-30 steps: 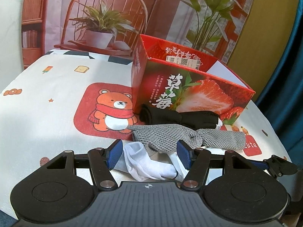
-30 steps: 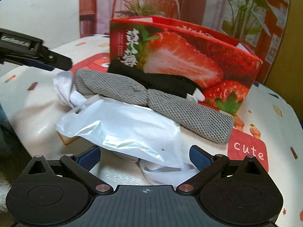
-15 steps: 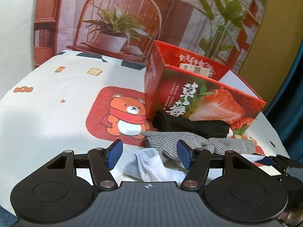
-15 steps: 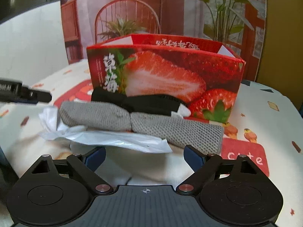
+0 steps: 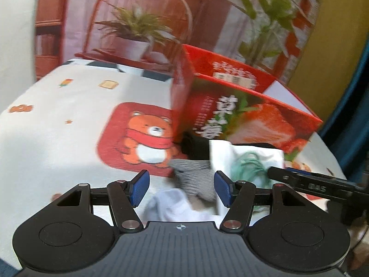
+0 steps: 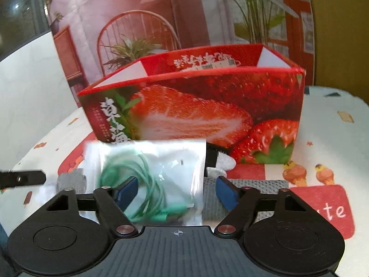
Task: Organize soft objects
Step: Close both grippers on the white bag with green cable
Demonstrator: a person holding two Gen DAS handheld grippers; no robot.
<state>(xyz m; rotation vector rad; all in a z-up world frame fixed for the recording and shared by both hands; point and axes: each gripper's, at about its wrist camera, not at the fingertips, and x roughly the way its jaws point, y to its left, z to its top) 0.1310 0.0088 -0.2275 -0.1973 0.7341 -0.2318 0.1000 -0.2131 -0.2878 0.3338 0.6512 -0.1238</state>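
A clear plastic bag (image 6: 161, 161) with a coiled green cable inside stands upright between the fingers of my right gripper (image 6: 176, 191). Its jaws are closing; the left pad overlaps the bag, while the right pad still shows a gap from the bag's edge. The left wrist view shows the same bag (image 5: 246, 161) with the right gripper's finger (image 5: 309, 185) beside it. My left gripper (image 5: 182, 187) is open above a white cloth (image 5: 170, 205) and a grey knit sock (image 5: 196, 175). A black fabric item (image 5: 196, 147) lies against the red strawberry box (image 5: 242, 120), which is open on top (image 6: 196, 115).
The table wears a white cloth with a red bear patch (image 5: 147, 138) and a red "cute" patch (image 6: 322, 210). A printed backdrop with a chair and plants (image 5: 138, 34) stands behind. The table drops off at the right (image 5: 332, 161). The left gripper's finger (image 6: 20, 179) pokes in at left.
The bag went from lying flat on the pile to standing upright between the right fingers. The right jaws narrowed and that gripper rolled and came nearer the box. The left view shifted slightly.
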